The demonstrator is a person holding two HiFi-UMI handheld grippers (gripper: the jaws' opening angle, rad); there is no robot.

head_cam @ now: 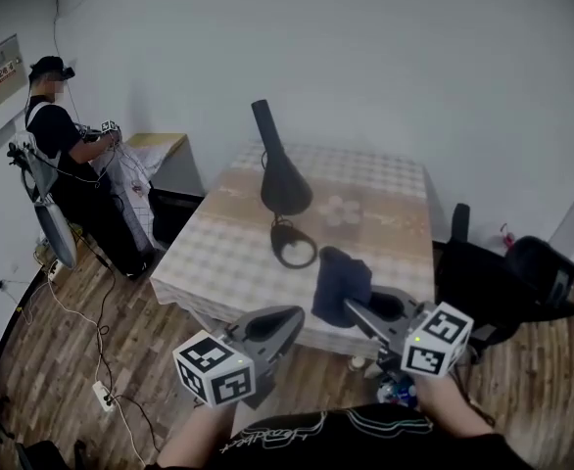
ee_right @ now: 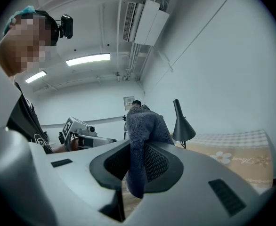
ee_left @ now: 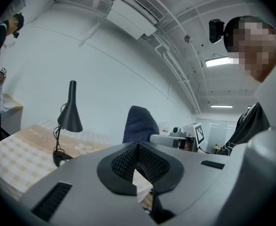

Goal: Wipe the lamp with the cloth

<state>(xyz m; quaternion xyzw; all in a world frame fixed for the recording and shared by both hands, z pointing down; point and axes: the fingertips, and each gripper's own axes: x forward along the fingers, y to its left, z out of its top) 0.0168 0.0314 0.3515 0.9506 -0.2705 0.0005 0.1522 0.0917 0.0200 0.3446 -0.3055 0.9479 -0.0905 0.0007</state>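
Low right, the soft, limp cloth [head_cam: 341, 280] is clamped in the right hand-held gripper [head_cam: 354, 308], the left hand-held gripper [head_cam: 285, 321] is closed empty, and the seemingly top-heavy lamp [head_cam: 281, 176] is best steadied low down.

Lamp [head_cam: 285, 189] on the table [head_cam: 385, 179], cloth [head_cam: 341, 282] nearer, right of it

a black lamp [head_cam: 281, 176] with a cone shade stands upright on the checked table [head_cam: 218, 258]. the dark blue cloth [head_cam: 341, 280] is bunched and pinched in the right gripper [head_cam: 358, 309].
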